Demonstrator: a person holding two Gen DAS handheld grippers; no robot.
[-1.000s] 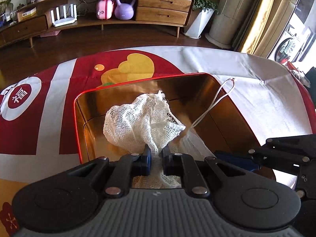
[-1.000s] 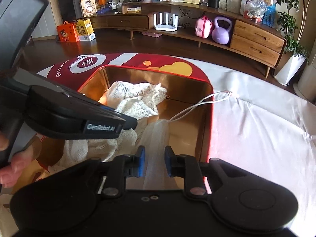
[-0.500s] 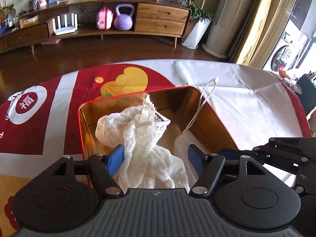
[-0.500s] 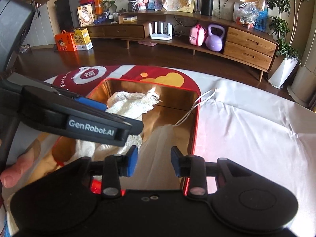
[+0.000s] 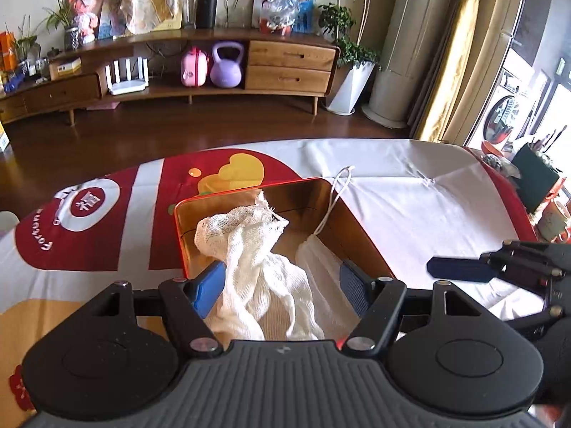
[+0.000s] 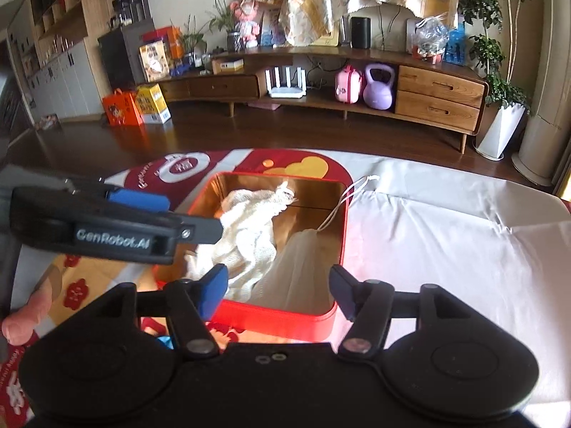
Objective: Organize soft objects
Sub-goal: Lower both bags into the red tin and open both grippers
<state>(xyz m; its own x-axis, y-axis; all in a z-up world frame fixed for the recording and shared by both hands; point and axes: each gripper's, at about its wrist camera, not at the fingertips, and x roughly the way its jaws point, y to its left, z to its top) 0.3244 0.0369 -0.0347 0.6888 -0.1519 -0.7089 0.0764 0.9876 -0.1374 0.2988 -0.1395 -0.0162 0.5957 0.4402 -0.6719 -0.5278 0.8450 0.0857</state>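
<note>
A home living room, we judge. Across the top of both views we see a long wooden sideboard [image 6: 357,82] with drawers, a purple kettlebell [image 6: 379,86], white router [image 6: 286,82] and potted plants [image 6: 496,53]. Curtains [image 5: 460,53] at upper right; dark wood floor [image 5: 178,132].

Background is pretty lived-in: a long wooden sideboard [image 6: 439,96] runs along the back wall with a purple kettlebell [image 6: 379,87] and a pink case [image 6: 347,85] side by side on its lower shelf, white router [image 6: 286,83] to their left. Orange bag [image 6: 123,110] sits on the dark floor next to a yellow box [image 6: 154,104]. Potted plant [image 5: 351,71] stands at the sideboard's right end, and yellow curtains [image 5: 460,53] hang by the window.
</note>
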